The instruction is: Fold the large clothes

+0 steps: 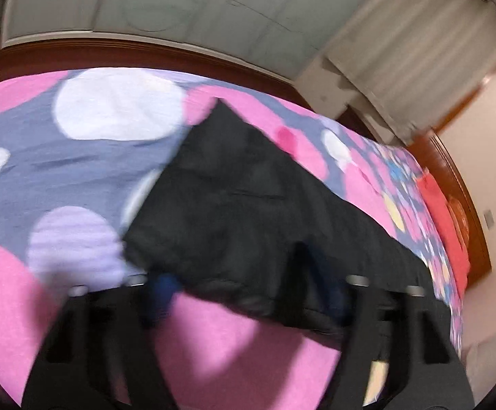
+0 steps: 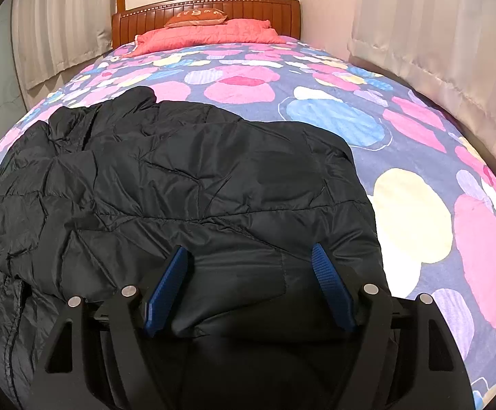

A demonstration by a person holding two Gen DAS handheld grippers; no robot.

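A black quilted puffer jacket (image 2: 186, 177) lies spread across the near part of the bed. My right gripper (image 2: 248, 249) hovers low over its near right portion, blue pads (image 2: 169, 283) wide apart with jacket fabric between them; I see no pinch. The left wrist view is motion-blurred. There the jacket (image 1: 248, 198) runs diagonally over the bedspread, and my left gripper (image 1: 237, 273) is at its near hem. Its jaws stand apart with the hem's edge between them, and the right finger overlaps the black fabric.
The bedspread (image 2: 333, 123) is blue-grey with big pink, white and yellow spots. A coral pillow (image 2: 210, 32) and an orange cushion (image 2: 198, 17) lie at the wooden headboard (image 2: 265, 8). Curtains (image 2: 435, 34) hang on both sides. A pale wardrobe (image 1: 166, 3) stands beyond the bed's side.
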